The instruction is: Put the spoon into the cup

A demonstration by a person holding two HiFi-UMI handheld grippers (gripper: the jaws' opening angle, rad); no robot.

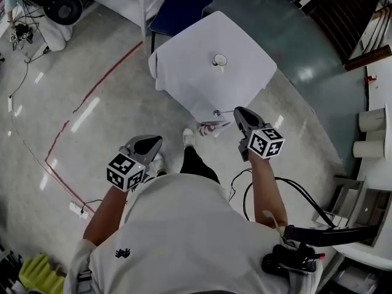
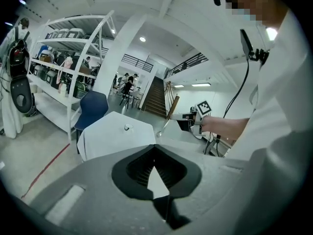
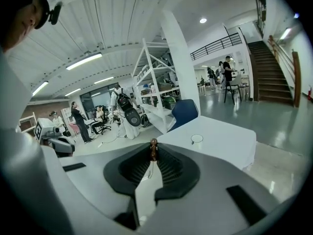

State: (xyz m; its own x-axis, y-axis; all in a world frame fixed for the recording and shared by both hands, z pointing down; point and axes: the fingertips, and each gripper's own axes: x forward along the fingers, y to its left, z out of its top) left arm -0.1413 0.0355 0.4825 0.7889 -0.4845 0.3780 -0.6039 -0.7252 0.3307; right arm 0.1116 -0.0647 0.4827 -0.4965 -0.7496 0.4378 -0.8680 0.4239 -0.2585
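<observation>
A small white cup (image 1: 219,60) stands near the middle of a table draped in white cloth (image 1: 184,84), a step ahead of me. My right gripper (image 1: 236,111) hovers off the table's near corner, shut on a spoon (image 1: 216,113) whose shiny end pokes out past the fingertips towards the table. In the right gripper view the spoon (image 3: 153,147) sticks up end-on between the closed jaws, with the cup (image 3: 196,139) beyond to the right. My left gripper (image 1: 158,139) hangs lower left over the floor, shut and holding nothing. From it I see the cup (image 2: 127,127) and the spoon (image 2: 164,128).
A blue chair (image 1: 184,5) stands behind the table. Red tape (image 1: 92,97) runs across the floor on the left. White shelving (image 2: 54,82) lines the left side, and stairs (image 3: 274,72) rise on the right. Several people stand far off.
</observation>
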